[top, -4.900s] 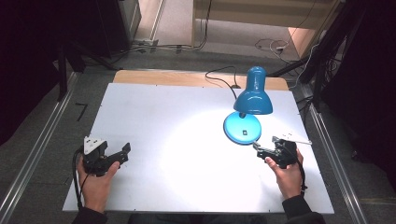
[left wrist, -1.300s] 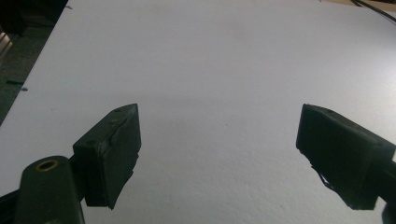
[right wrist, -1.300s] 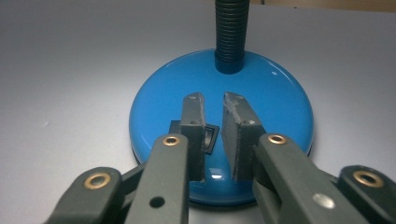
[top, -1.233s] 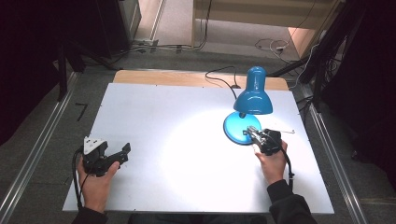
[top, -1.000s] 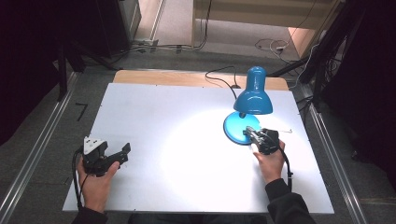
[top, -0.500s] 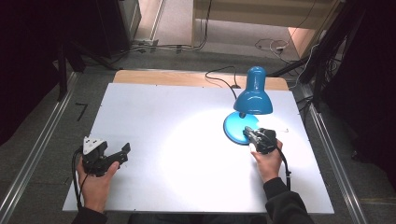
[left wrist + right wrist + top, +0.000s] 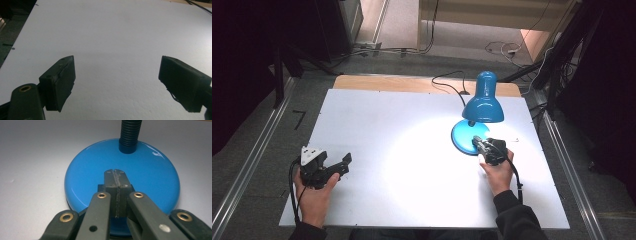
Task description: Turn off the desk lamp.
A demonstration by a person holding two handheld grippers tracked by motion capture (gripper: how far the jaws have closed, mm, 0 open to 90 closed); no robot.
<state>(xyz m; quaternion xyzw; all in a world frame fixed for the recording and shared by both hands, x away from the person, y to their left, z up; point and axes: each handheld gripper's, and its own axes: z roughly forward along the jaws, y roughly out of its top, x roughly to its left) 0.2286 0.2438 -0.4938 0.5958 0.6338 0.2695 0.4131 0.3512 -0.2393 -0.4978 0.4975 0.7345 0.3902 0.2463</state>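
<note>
A blue desk lamp [image 7: 483, 107] stands at the right of the white table [image 7: 387, 115], its shade bent over a round blue base [image 7: 462, 136] and throwing a pool of light on the board. My right gripper [image 7: 476, 141] is shut, its tips resting over the near part of that base. In the right gripper view the pads meet at the right gripper [image 7: 115, 173] tip, above a small black switch [image 7: 100, 187] on the base [image 7: 82, 177], below the ribbed neck [image 7: 130, 135]. My left gripper [image 7: 343, 162] lies open and empty at the lower left; in its own view the left gripper [image 7: 117, 82] jaws stand wide over bare board.
The lamp's black cord [image 7: 447, 80] runs off over the wooden strip at the table's far edge. Metal rails [image 7: 257, 160] flank the table on both sides. The lit patch [image 7: 412, 150] spreads across the middle of the board.
Since the oldest frame the right hand has come in from the right and up to the lamp base. Over the last second it barely shifts. The left hand has stayed put.
</note>
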